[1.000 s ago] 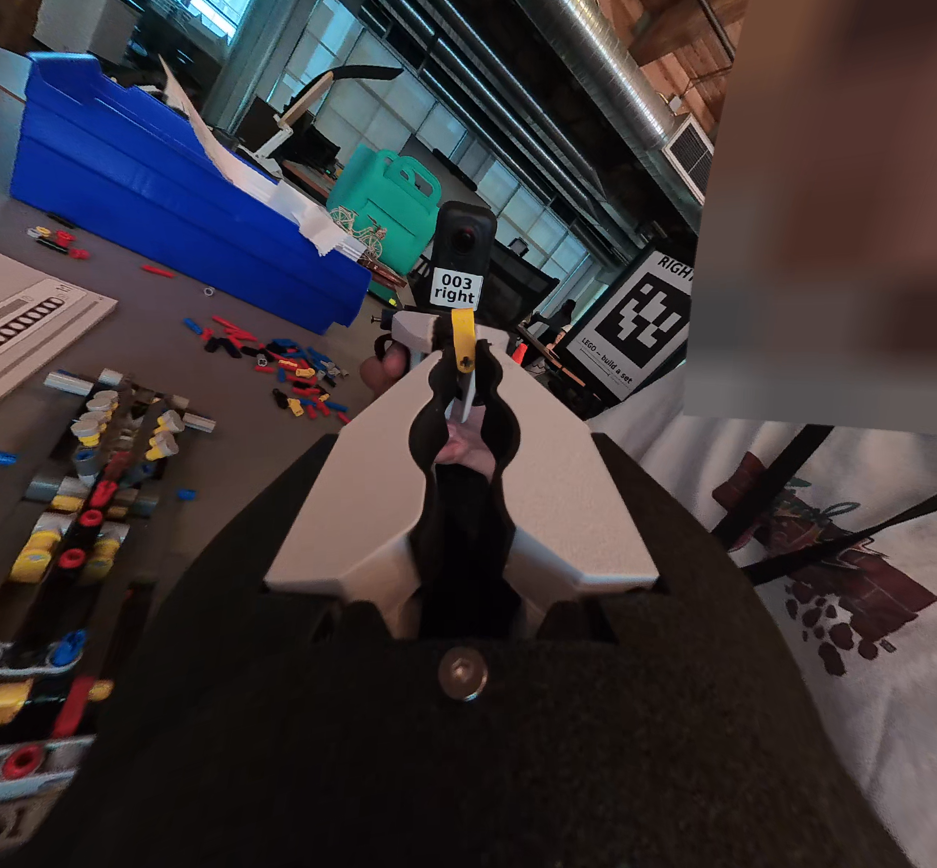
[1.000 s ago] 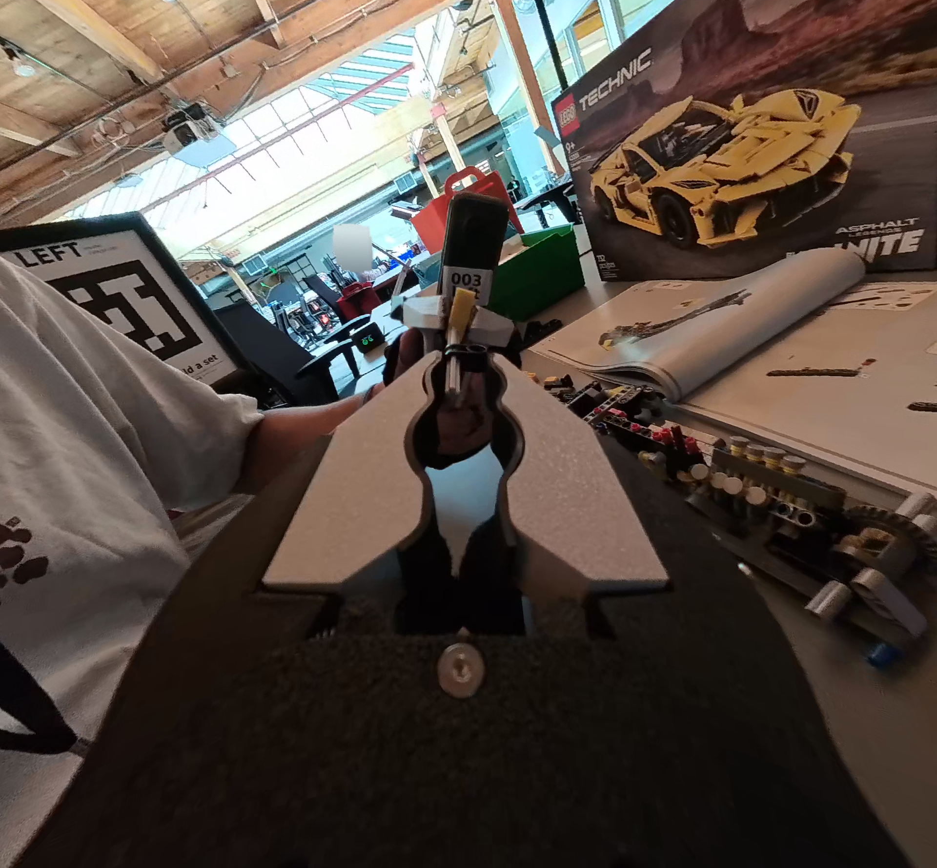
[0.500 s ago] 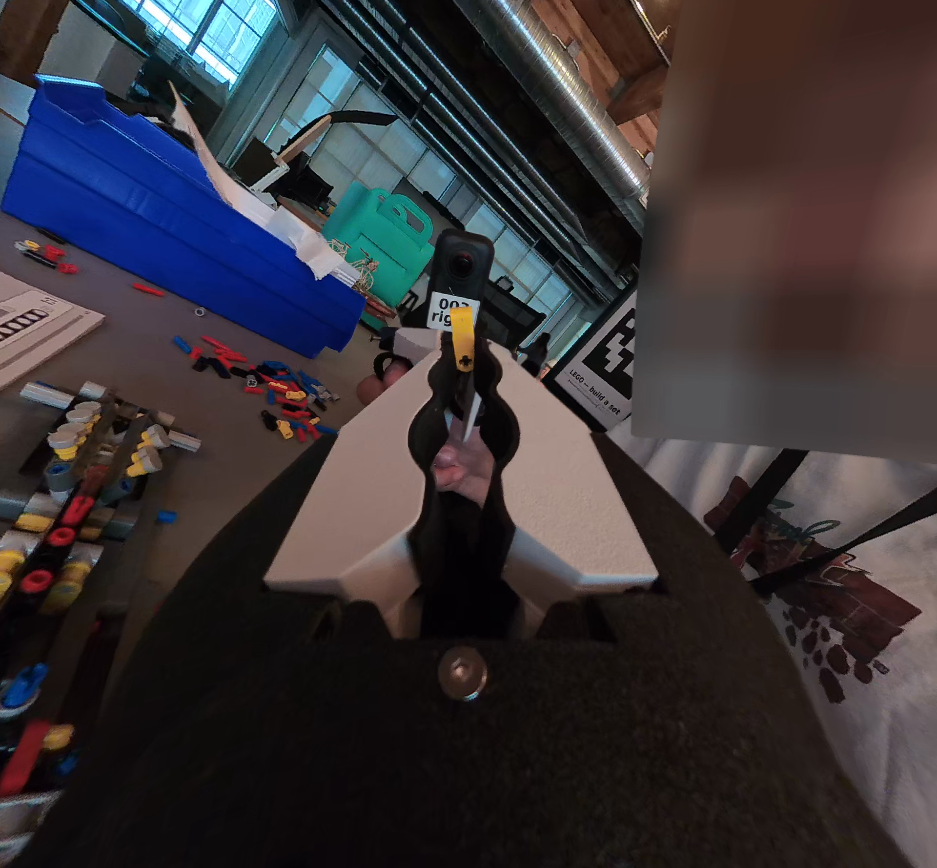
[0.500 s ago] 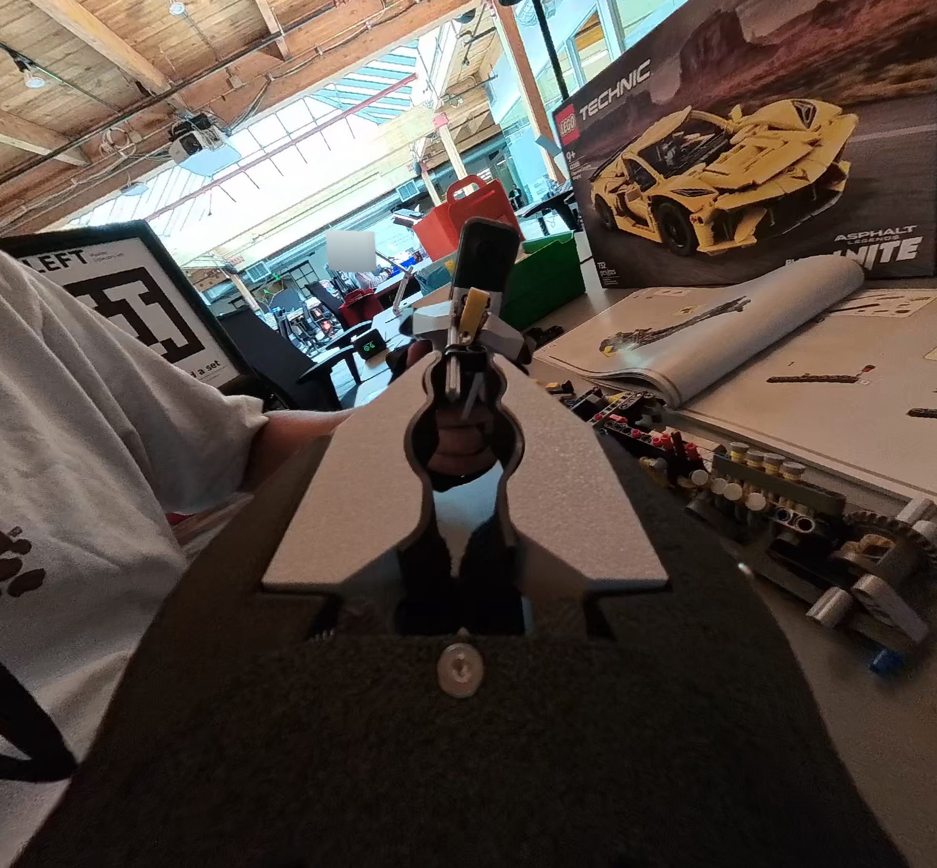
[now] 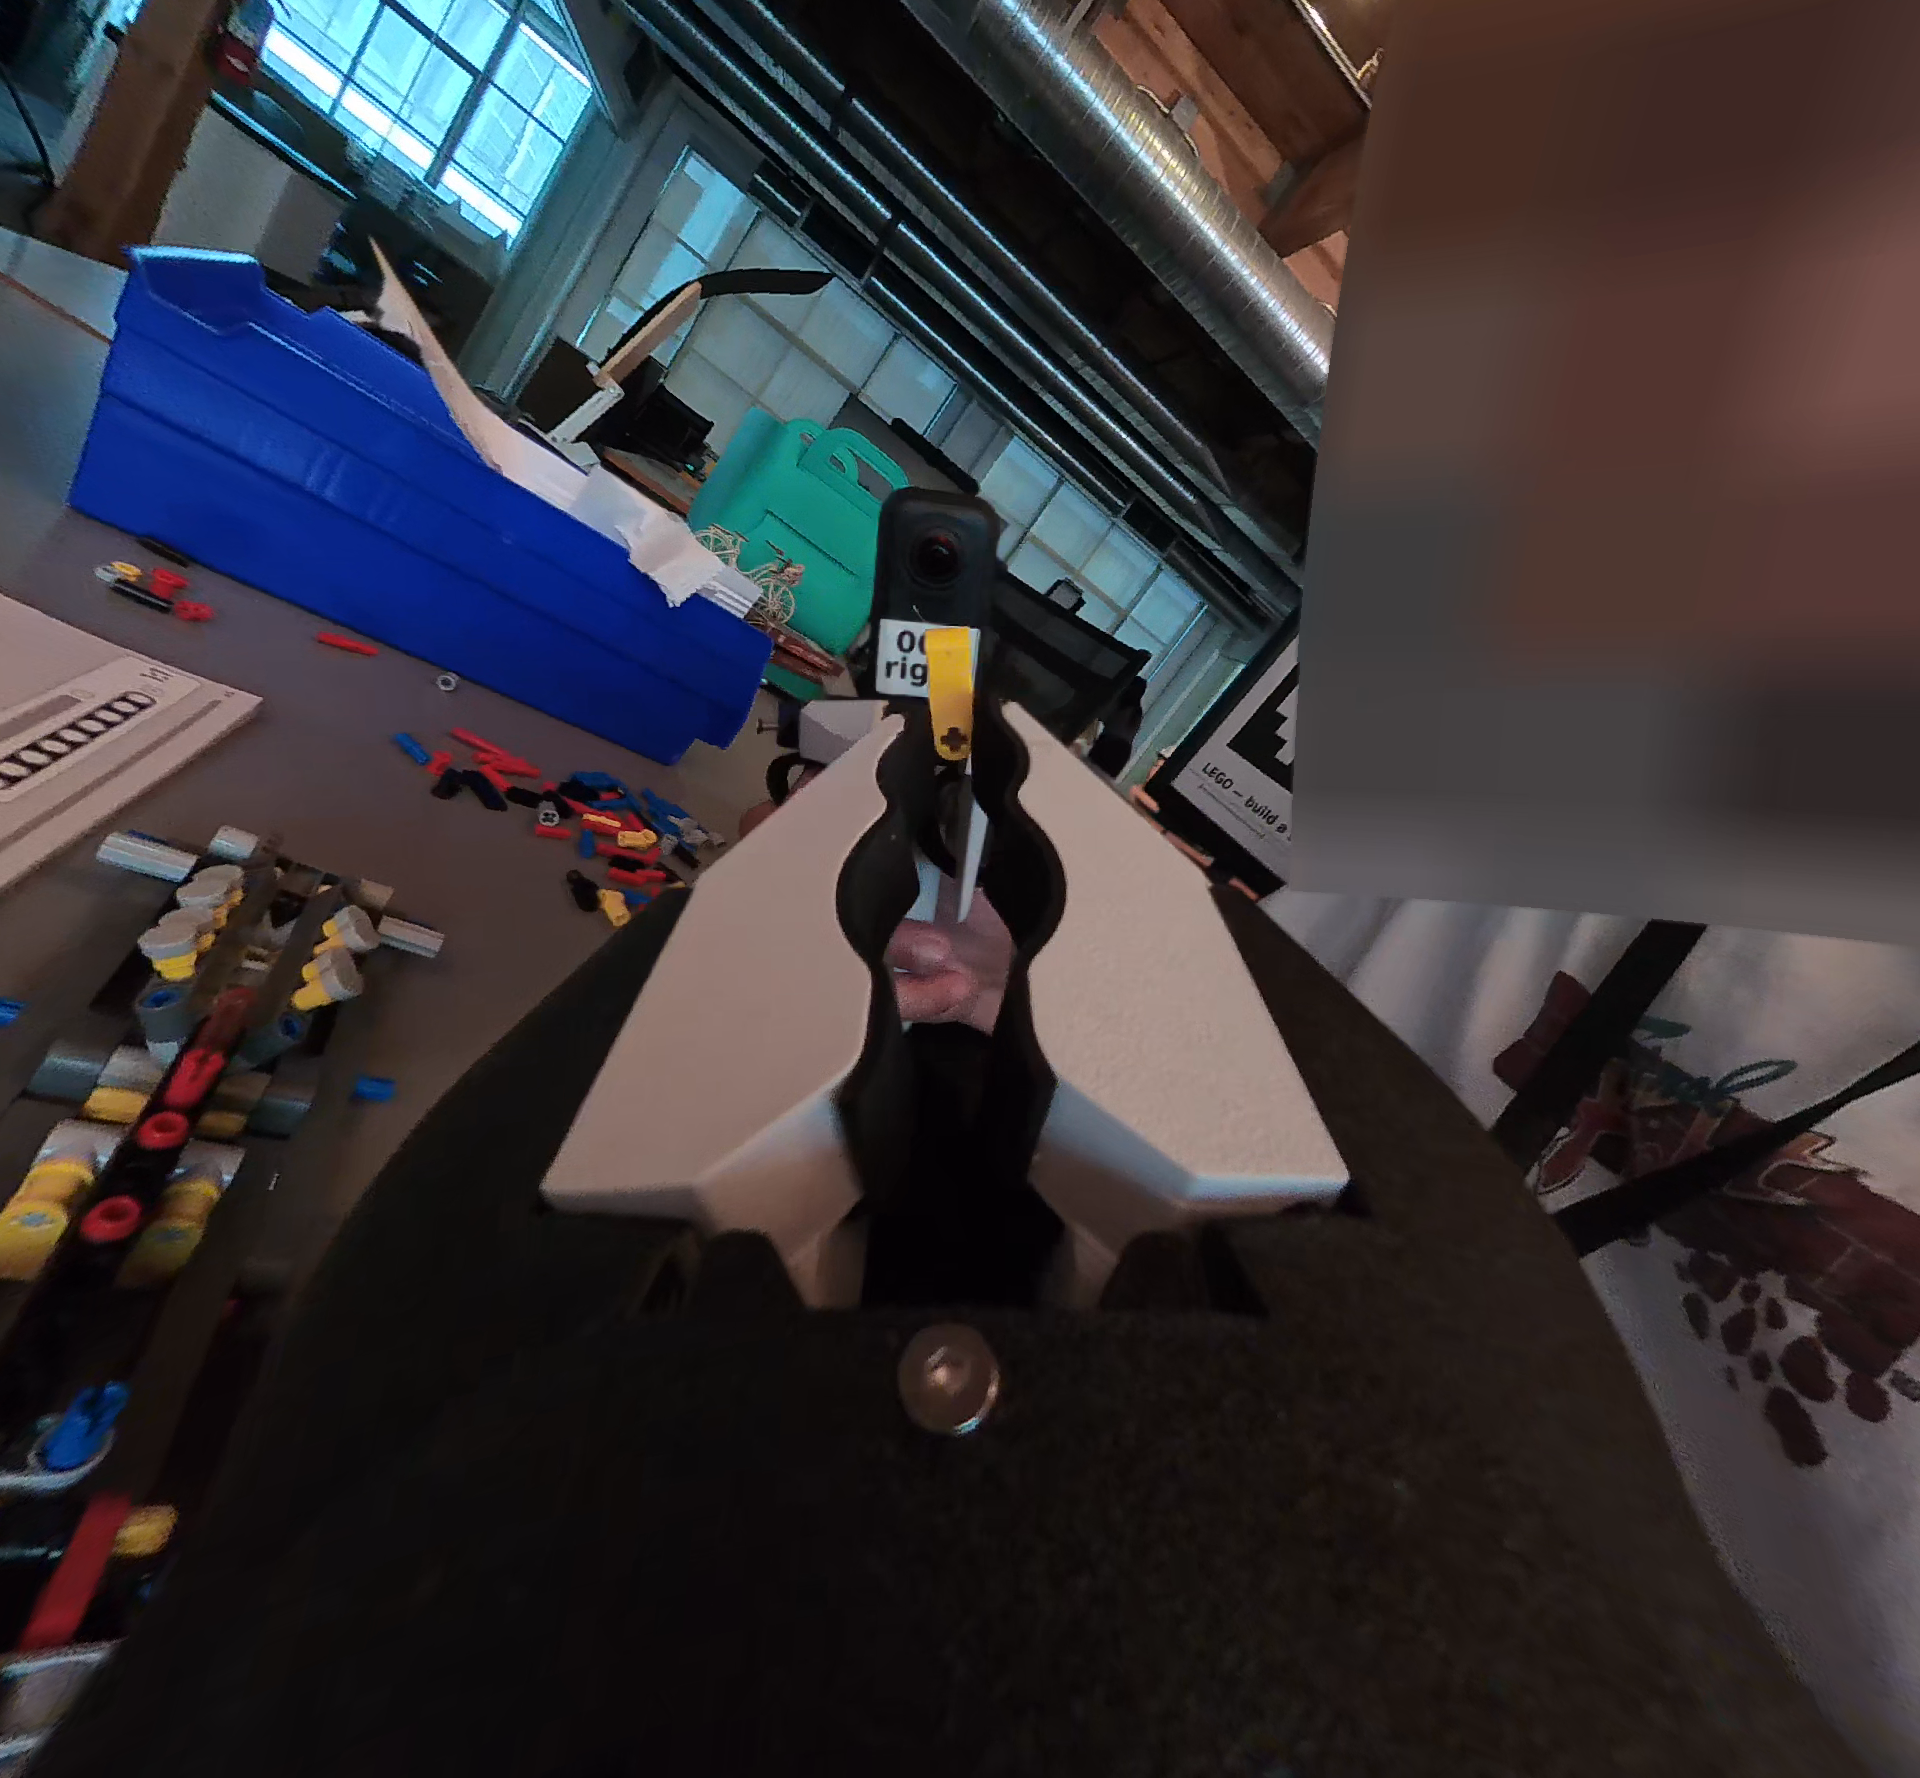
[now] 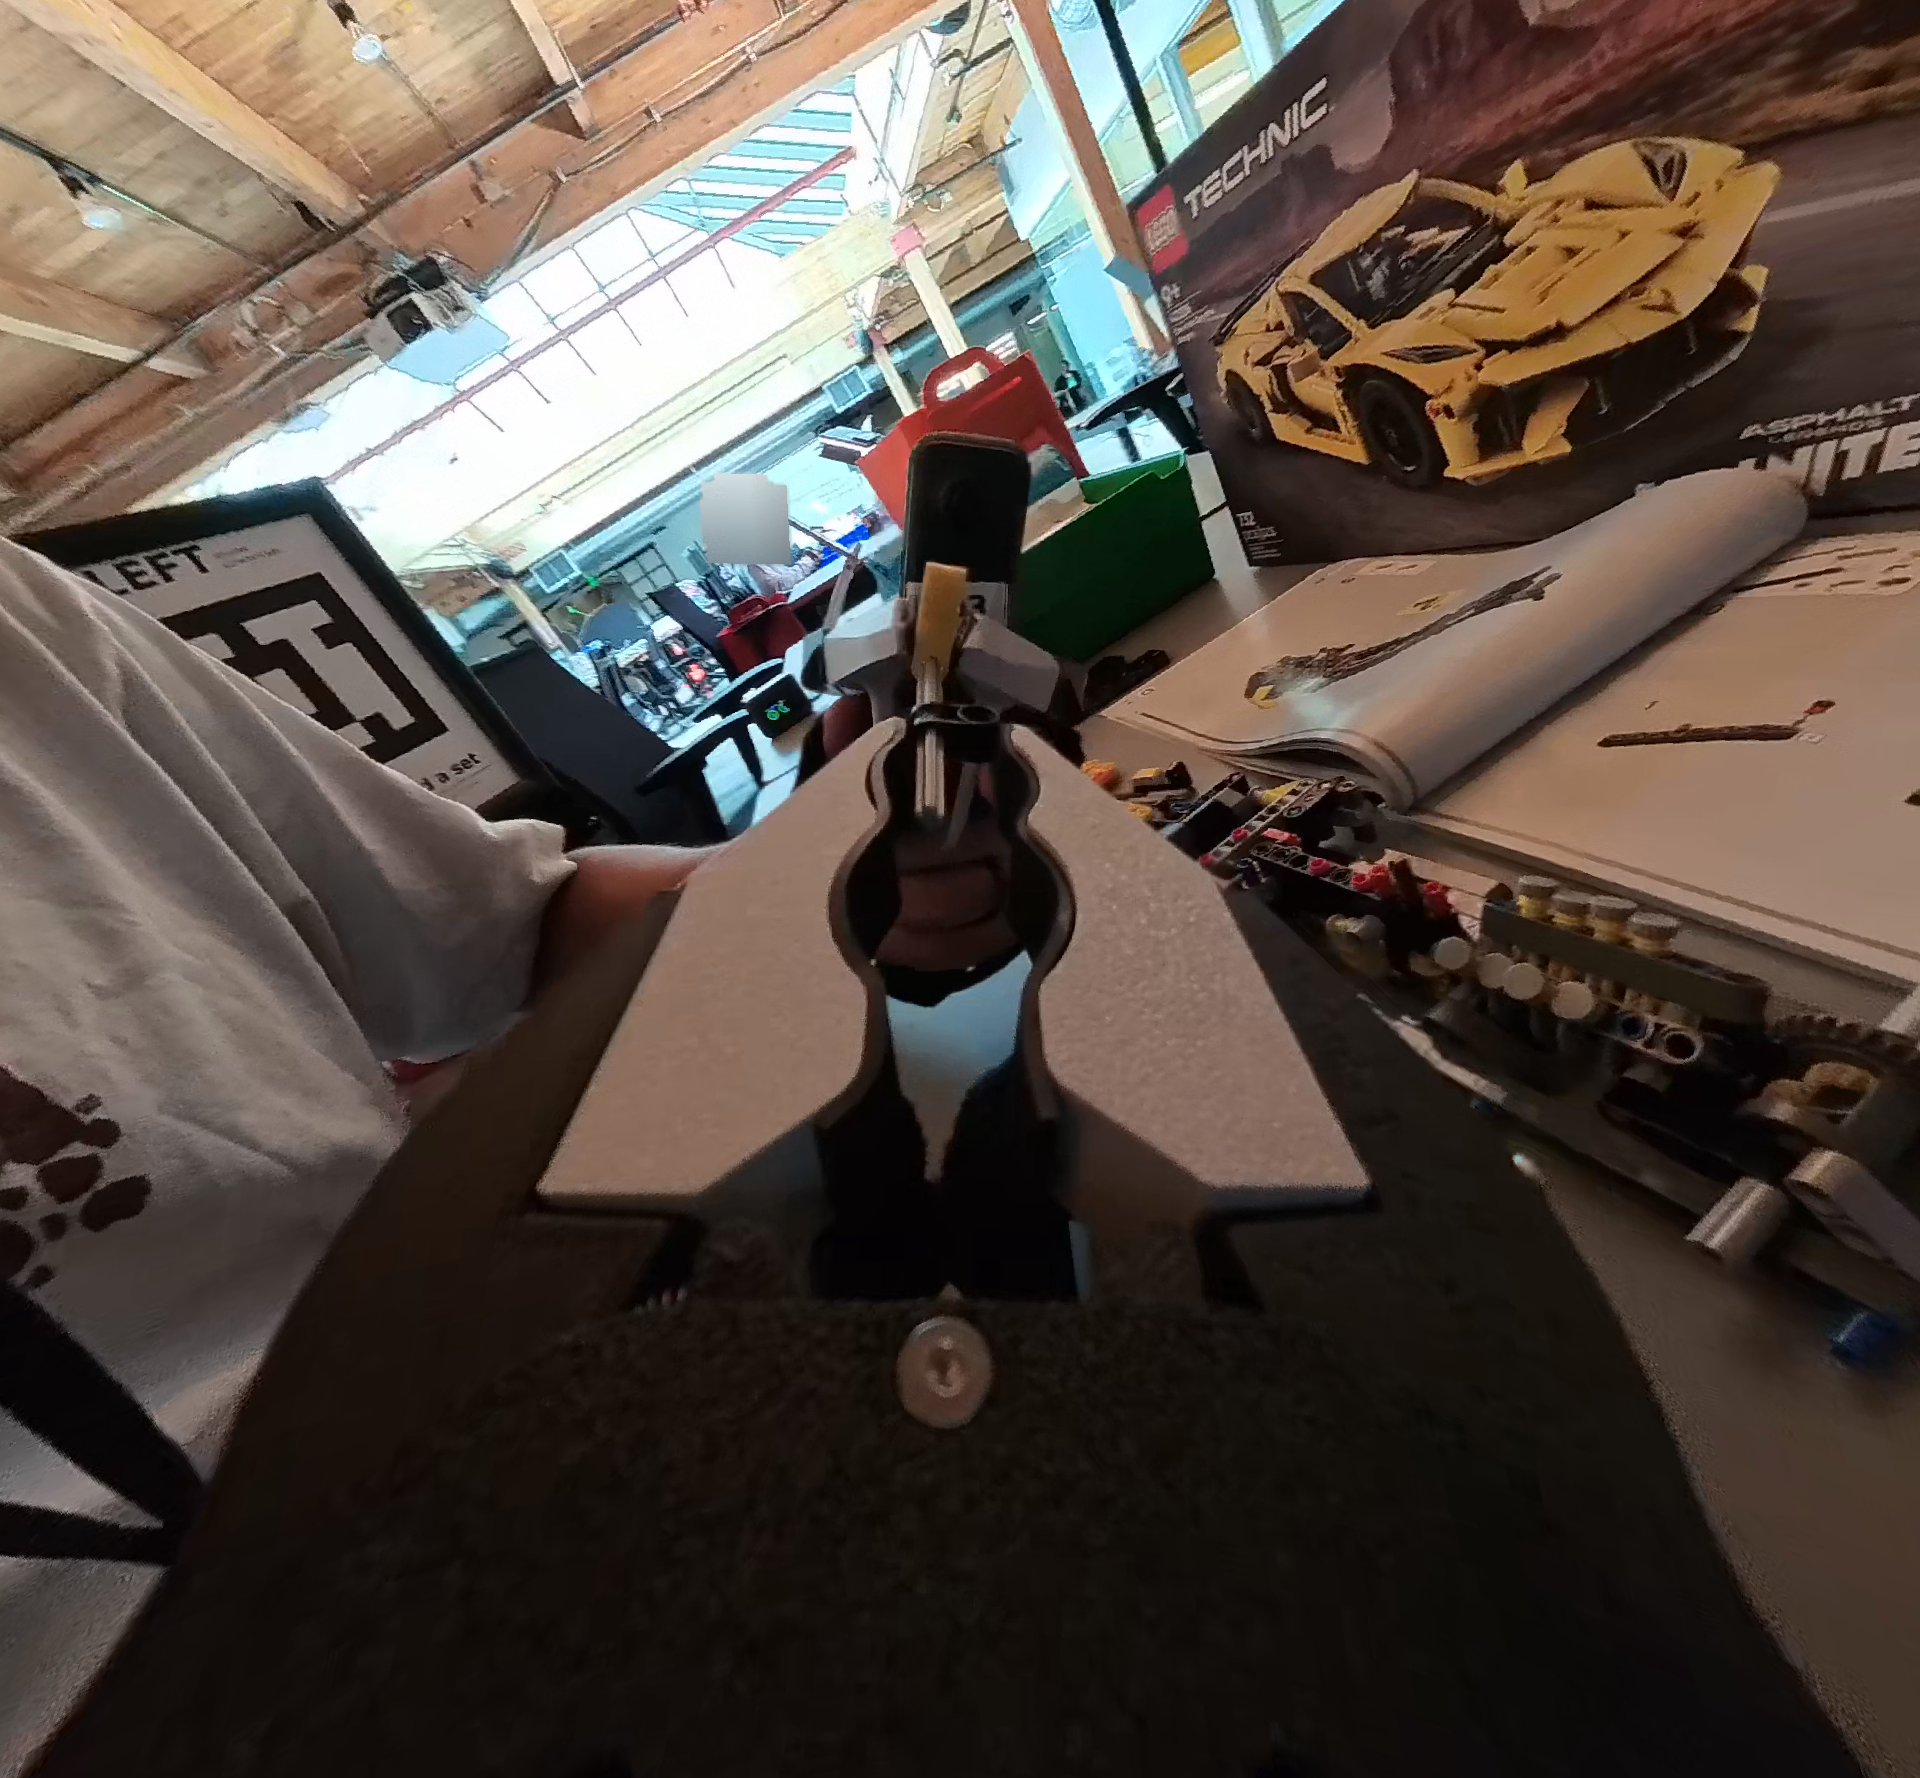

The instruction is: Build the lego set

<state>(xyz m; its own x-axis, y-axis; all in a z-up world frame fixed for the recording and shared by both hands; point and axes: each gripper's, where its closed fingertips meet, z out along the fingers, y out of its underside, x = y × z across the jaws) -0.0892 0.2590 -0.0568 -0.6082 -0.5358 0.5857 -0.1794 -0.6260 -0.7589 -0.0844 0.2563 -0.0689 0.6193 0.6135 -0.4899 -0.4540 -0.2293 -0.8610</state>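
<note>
My left gripper (image 5: 951,764) is shut on a small yellow lego piece (image 5: 950,679) with a cross hole, which sticks out past its tips. My right gripper (image 6: 956,736) is shut on a small black connector (image 6: 964,714) with a thin grey axle (image 6: 928,762) running between its fingers. The two grippers face each other tip to tip above the table. In the right wrist view the yellow piece (image 6: 940,608) sits just beyond the connector, at the axle's far end. I cannot tell whether the parts are joined.
To the left lie a partly built grey, yellow and red assembly (image 5: 187,1022), loose small pieces (image 5: 582,814) and a blue bin (image 5: 364,481). To the right are the open instruction booklet (image 6: 1507,689), another build section (image 6: 1558,1001), the set's box (image 6: 1558,274) and a green bin (image 6: 1112,554). A person's white shirt (image 6: 208,897) is close.
Both grippers have tilted upward and stayed shut. The yellow piece now covers part of the facing gripper's label, and the tips stand closer together.
</note>
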